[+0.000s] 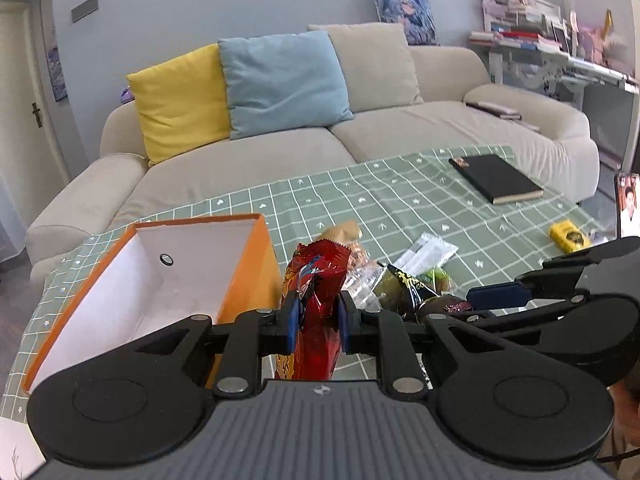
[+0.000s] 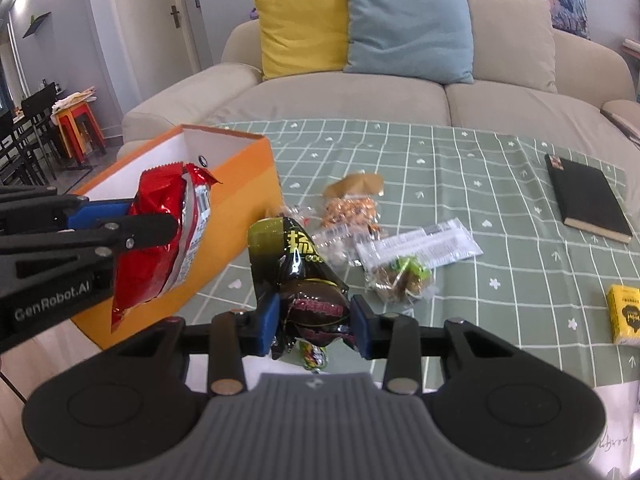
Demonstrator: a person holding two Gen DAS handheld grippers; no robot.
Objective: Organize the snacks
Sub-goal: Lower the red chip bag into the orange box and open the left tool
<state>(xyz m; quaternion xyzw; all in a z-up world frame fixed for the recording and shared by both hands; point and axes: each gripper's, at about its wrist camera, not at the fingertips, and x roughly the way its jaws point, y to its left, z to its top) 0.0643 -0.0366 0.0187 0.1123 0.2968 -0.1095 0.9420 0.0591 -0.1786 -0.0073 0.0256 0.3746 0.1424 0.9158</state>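
The sofa fills the background behind the surface, which wears a green checked cloth. On its left end sits the orange box, open at the top and white inside, with no snacks visible in the part of it that shows. Far right lies a black book, and nearer the front edge a small yellow pack. The left gripper has its jaws pinching a red bag, which hangs upright, long axis roughly vertical, lifted clear of the surface just beside the box's near right corner. The right gripper has its jaws clamped on a dark bag with a yellow-green top, also raised, standing right of the box wall. Loose snacks remain between box and book: a peanut pack, a white wrapper, a small green-tied bundle. The box opening lies left and slightly ahead of both bags; the left hand is nearer, so its red bag likely goes in first.
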